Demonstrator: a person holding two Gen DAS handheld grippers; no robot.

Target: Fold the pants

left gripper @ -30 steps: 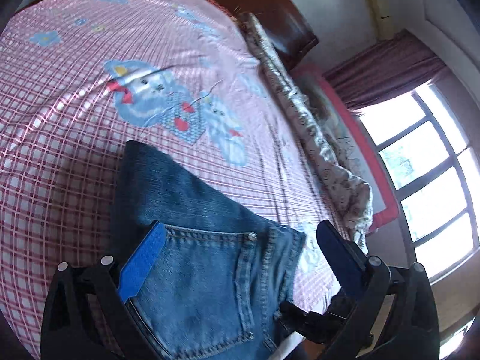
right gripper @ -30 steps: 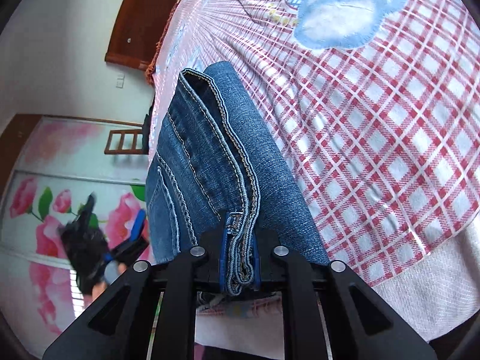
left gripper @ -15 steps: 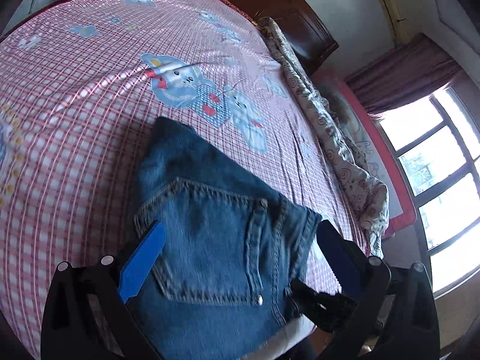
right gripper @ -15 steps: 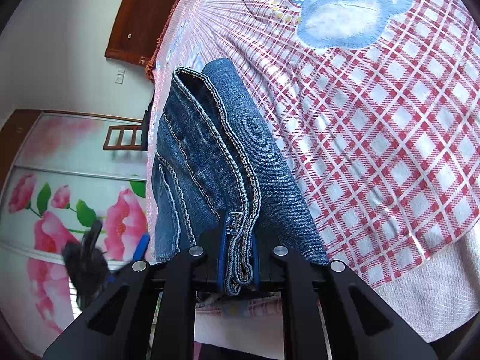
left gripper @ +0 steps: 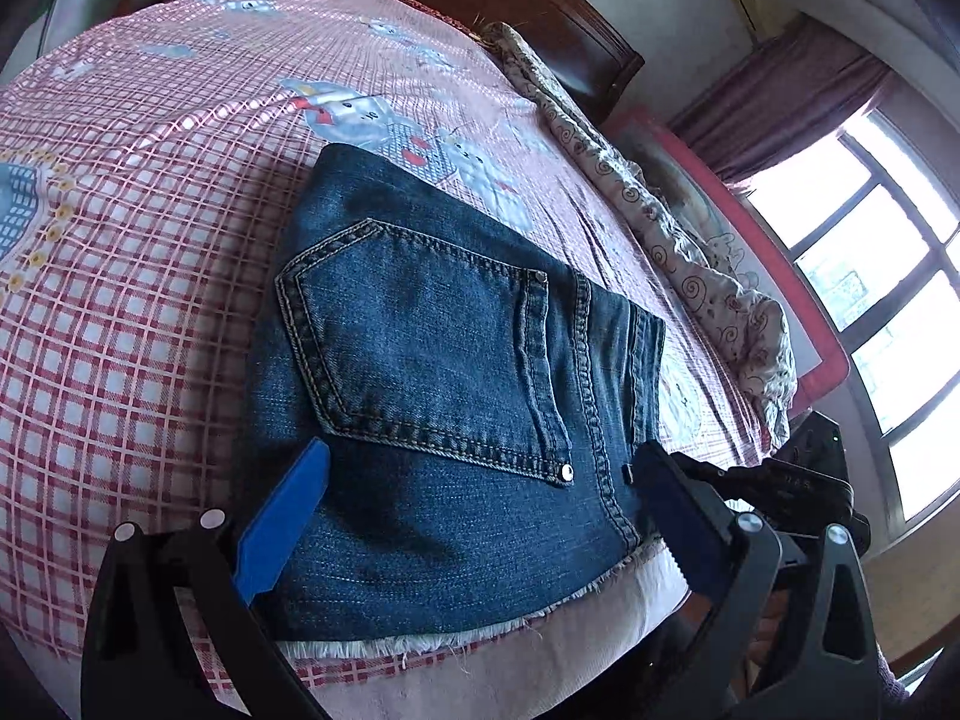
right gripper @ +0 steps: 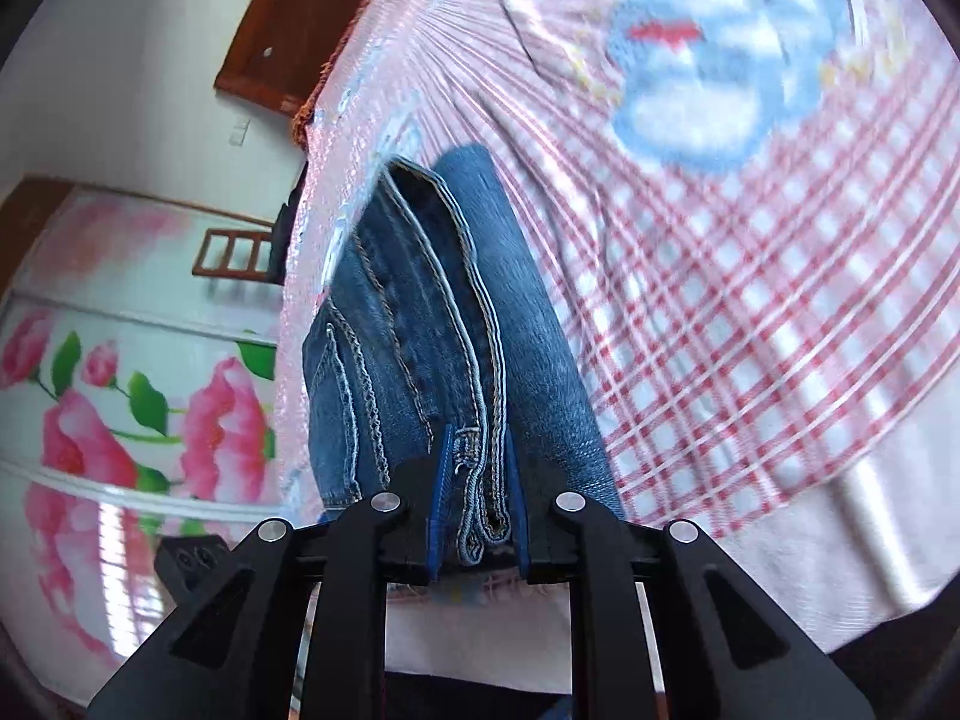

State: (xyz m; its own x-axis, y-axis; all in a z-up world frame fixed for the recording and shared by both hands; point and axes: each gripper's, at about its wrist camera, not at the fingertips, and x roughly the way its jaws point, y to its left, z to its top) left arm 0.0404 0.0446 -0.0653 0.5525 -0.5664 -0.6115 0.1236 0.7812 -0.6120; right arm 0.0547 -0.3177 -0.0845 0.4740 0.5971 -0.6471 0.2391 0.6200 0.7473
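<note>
Jeans (left gripper: 456,372) now lie folded in a neat block on the checked bed sheet (left gripper: 120,312), pocket side up. A moment ago the left tongs (left gripper: 480,480) were closer in; now they hang spread wide above the pile. Right tongs (right gripper: 477,480) are letting go, with the waistband edge between them. Folding looks almost done.

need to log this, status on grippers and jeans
Left gripper open above folded blue denim jeans. Right gripper opening, jeans' edge between pads. Nothing in the way.
</note>
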